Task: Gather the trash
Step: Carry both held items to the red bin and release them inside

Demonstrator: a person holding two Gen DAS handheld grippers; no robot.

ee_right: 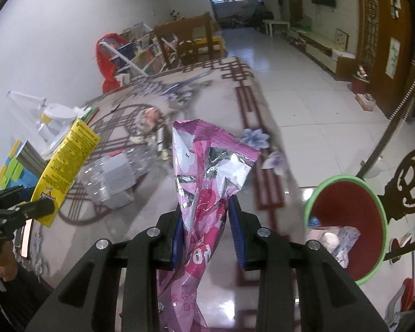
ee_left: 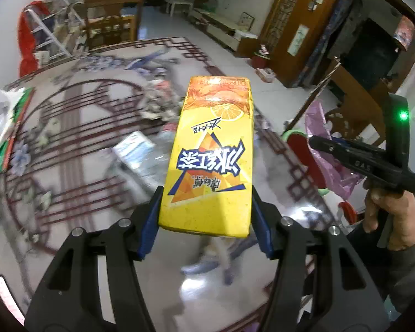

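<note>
We are holding a yellow drink carton (ee_left: 210, 155) in the left gripper (ee_left: 206, 227), its jaws partly open and pressing on the carton's lower sides, with most of the box sticking out beyond the pads; we are holding a pink foil wrapper (ee_right: 207, 193) in the right gripper (ee_right: 207, 235), its jaws nearly closed and pinching the crumpled waist of the bag. Both pieces are hanging above the patterned table (ee_right: 235, 304); the red bin with the green rim (ee_right: 345, 221) is sitting off the table's edge to the right, already holding some scraps.

We are judging the carton to be the first risk; gripped only at its base, it could be pivoting or sliding out if we are swinging it fast, and it is smooth card. The wrapper is the second; the slick foil is bunching between the pads and could be slipping free before we are over the bin, or catching on the pads and failing to drop once there. The bin's mouth is looking tilted toward us, so anything released short or wide is likely to be striking the rim and falling to the floor. The two grippers are working close together, so we are also risking one knocking the other's load near the bin. A clear plastic bottle (ee_right: 116, 177) and other litter are lying on the table, uncollected.
</note>
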